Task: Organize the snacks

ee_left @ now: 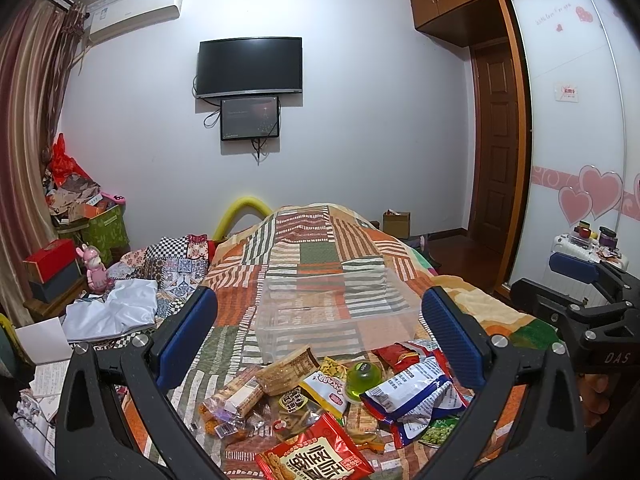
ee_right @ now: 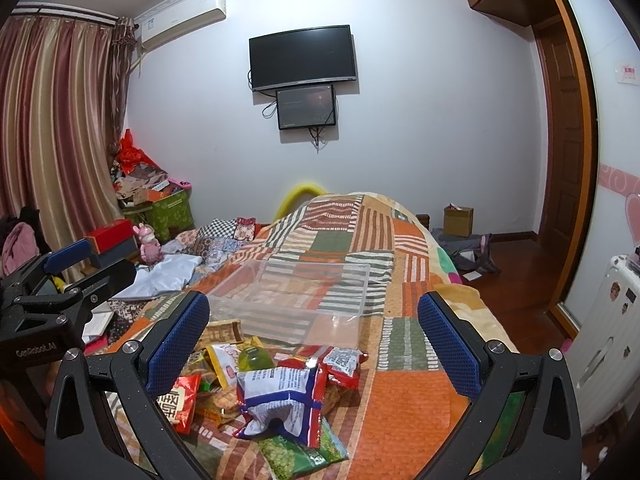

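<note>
Both my claws are spread wide, holding nothing. The snack pile sits just below my left claw, with the clear box right behind it.

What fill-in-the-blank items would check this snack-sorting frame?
1. The clear plastic bin holds ____ snacks.
2. The snack pile lies on a patchwork ____.
3. Both the left hand-held gripper and the right hand-held gripper are ____.
4. The jelly cup is ____ in colour.

Missing words: no; quilt; open; green
</note>
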### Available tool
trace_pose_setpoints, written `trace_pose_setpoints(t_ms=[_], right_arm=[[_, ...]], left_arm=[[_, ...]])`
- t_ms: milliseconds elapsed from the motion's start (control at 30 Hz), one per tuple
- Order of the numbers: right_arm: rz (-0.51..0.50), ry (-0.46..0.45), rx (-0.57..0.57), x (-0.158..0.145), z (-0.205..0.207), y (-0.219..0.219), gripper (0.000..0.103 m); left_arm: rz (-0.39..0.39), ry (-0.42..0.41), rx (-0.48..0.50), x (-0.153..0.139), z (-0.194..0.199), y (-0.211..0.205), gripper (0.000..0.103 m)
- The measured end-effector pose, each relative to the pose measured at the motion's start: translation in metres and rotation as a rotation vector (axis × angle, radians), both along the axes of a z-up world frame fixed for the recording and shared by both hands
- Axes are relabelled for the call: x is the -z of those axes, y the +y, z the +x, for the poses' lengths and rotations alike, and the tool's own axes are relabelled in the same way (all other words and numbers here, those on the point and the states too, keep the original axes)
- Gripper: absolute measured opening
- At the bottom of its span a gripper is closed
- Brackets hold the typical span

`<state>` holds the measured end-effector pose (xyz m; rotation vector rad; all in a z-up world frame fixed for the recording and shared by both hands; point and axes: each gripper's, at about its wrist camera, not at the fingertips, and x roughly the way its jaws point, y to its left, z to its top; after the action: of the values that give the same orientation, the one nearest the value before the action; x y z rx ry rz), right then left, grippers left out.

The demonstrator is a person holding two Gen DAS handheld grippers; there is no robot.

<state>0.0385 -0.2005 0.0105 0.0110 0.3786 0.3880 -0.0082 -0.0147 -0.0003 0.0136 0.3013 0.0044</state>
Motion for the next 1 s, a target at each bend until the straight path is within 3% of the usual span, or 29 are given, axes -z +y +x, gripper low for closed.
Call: trace_pose_setpoints(t_ms=[600,1000], right_arm=[[-0.025,0.063,0.002,0.019,0.016,0.002,0.103],[-0.066,0.229,-0.048,0.060,0.040,0.012,0.103]], left_arm=[[-0.036,0.048,-0.008,0.016,0.011,0.017,0.103],[-0.044,0.247,-0.044,0.066,0.044,0.047,0.103]])
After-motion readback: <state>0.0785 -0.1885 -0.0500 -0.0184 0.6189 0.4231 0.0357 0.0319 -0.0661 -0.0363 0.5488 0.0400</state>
